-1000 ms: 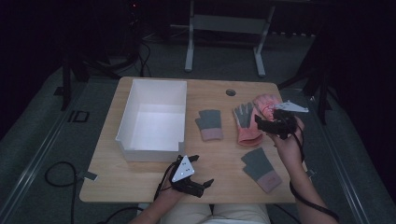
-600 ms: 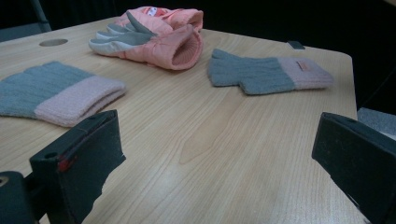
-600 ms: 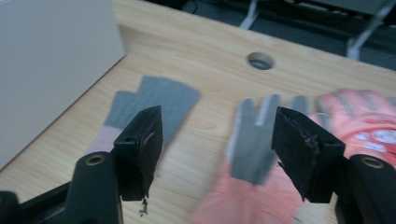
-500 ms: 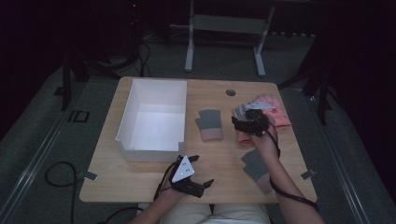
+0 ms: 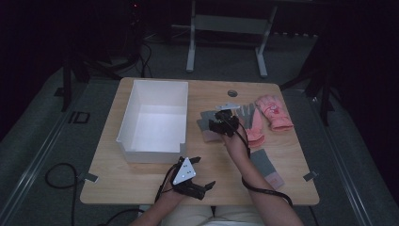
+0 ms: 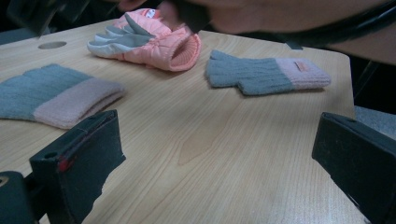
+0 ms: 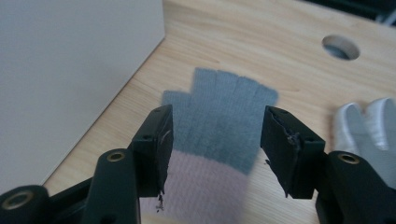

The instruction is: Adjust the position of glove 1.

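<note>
White box (image 5: 153, 120): sits on the left part of the bench (image 5: 141, 183), open at the top
Left tool (image 5: 196, 176): low at the near edge of the bench, close to the person, just in front of the box; its jaws are spread wide with bare wood between them
Left hand: comes in from the bottom edge and holds the tool low, pointing to the right across the bench
Grey glove with pink cuff (image 7: 219, 126): lies flat on the bench just right of the box, fingers pointing away
Right tool (image 7: 215, 140): right above this glove, jaws spread apart, one on each side of it near where grey meets pink; not pinching it
Right arm (image 5: 244, 160): reaches forward over the middle of the bench, hand tipped down
Second grey glove (image 6: 266, 74): lies flat near the right front, next to the right arm
Pink gloves (image 5: 270, 113): two puffy ones lie past the right tool, on the right side
</note>
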A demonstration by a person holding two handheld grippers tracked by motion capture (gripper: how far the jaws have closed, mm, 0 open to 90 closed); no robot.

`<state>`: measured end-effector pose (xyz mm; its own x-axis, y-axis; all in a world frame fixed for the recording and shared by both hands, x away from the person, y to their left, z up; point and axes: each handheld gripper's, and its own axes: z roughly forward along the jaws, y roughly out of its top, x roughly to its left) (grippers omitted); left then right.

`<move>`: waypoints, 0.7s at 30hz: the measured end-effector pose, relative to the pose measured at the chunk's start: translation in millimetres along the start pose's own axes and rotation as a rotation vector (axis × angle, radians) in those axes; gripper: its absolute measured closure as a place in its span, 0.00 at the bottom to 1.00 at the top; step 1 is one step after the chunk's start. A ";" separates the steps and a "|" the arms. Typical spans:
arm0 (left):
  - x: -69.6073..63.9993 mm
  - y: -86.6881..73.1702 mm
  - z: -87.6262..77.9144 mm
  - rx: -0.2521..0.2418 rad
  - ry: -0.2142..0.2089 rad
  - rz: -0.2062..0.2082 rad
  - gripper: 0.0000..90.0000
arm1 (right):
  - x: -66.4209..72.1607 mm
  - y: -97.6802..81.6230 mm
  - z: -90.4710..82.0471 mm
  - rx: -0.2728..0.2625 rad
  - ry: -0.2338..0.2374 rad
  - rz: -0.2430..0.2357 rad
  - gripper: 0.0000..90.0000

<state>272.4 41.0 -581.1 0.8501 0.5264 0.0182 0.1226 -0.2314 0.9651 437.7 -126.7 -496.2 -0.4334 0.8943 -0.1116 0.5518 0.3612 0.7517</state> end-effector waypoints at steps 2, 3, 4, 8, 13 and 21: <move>-0.1 -0.1 -0.1 -0.001 -0.002 -0.001 0.02 | 2.5 1.1 10.0 0.018 -0.019 0.021 0.50; -0.1 -0.1 -0.1 0.000 -0.002 -0.001 0.02 | 3.2 1.8 15.0 0.027 -0.030 0.028 0.50; -0.2 -0.1 -0.2 -0.001 -0.002 -0.001 0.02 | 3.6 2.5 19.8 0.036 -0.034 0.039 0.51; -0.2 -0.3 -0.7 -0.003 -0.004 0.001 0.01 | 5.1 3.8 35.8 0.062 -0.060 0.055 0.52; -0.1 -0.4 -1.0 -0.004 -0.007 0.000 0.01 | 3.0 0.7 52.0 0.097 -0.073 0.085 0.53; 0.0 -0.4 -1.1 -0.005 -0.008 -0.001 0.02 | 4.5 -10.1 73.9 0.161 -0.082 0.125 0.52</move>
<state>271.8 42.0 -581.3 0.8540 0.5200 0.0152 0.1208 -0.2267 0.9664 482.8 -106.8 -552.3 -0.2987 0.9509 -0.0811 0.7074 0.2776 0.6500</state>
